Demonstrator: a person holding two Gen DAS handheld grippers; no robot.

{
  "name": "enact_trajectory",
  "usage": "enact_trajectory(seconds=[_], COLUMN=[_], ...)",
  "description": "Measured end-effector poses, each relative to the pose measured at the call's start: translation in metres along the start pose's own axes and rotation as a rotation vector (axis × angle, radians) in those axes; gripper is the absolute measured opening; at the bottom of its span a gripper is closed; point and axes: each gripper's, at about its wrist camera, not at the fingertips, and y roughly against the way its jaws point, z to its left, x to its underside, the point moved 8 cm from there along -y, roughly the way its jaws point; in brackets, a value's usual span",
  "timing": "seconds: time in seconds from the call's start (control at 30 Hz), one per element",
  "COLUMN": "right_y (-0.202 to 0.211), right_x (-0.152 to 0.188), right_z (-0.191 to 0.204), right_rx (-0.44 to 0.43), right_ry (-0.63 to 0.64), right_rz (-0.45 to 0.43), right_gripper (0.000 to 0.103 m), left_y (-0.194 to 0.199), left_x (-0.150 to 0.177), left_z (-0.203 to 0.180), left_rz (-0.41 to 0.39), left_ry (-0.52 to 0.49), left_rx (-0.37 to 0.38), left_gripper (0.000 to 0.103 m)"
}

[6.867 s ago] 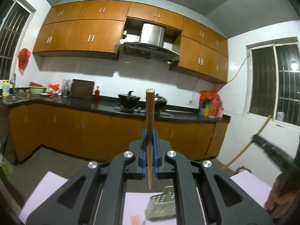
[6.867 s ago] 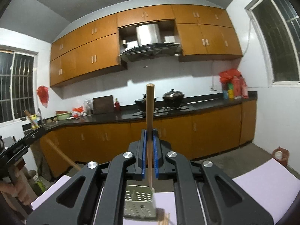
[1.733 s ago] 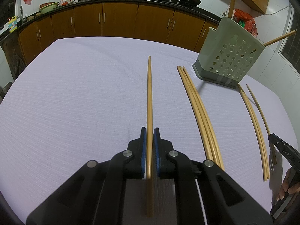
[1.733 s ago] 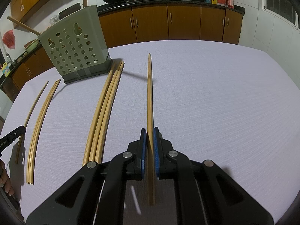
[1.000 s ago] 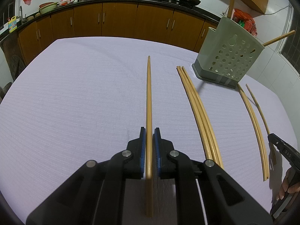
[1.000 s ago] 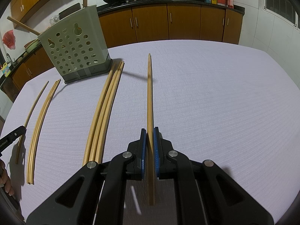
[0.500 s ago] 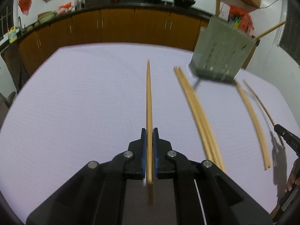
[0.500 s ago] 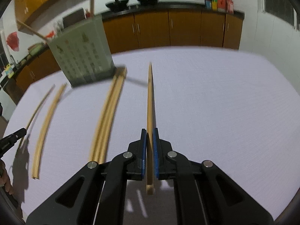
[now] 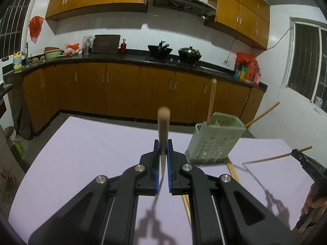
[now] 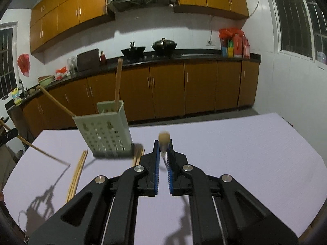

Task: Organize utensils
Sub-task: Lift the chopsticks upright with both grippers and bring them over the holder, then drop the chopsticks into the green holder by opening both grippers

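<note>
Lavender table (image 9: 85,143) lies open around both raised, chopstick-clamping grippers.

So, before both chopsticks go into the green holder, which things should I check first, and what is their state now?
1. Left gripper clamps its chopstick: ok.
2. Right gripper clamps its chopstick: ok, though blurred.
3. Both chopsticks lifted off the table: ok.
4. Holder upright with its top open: ok.
5. Free space inside beside the two sticks already there, one upright, one leaning: cannot tell.
6. Loose chopsticks on the table, away from the holder's opening: ok.
</note>
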Motion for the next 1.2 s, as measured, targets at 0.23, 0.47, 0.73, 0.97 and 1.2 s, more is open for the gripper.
enact_trajectory(seconds=[0.23,0.47,0.73,0.97,1.2], right_y=[0.015,0.056,0.059,0.025,-0.034], right_x=[-0.036,-0.096,-0.158,-0.173,-0.143], right_z=[0.010,0.040,0.074,0.079,0.085], right_rx=[-0.055,-0.203,-0.229,-0.183,-0.169], right_ry=[-0.009,-0.014,-0.022,-0.057,-0.049], right_rz=[-0.059,-0.200,-0.412,-0.517,-0.388], right_gripper=[0.008,0.008,0.007,0.008,0.008], left_y=[0.010,0.033,0.024,-0.014,-0.062], left_x=[-0.026,-0.067,-0.126,-0.131,-0.103], left_z=[-0.016,-0.061,-0.099,-0.112,-0.113], left_rz=[-0.019,-0.084,-0.210,-0.194,-0.113], left_ry=[0.009,-0.055,-0.066,-0.093,-0.115], left_rx=[0.075,0.175,0.194,0.181,0.171], left_gripper=[0.007,0.007,0.007,0.007,0.007])
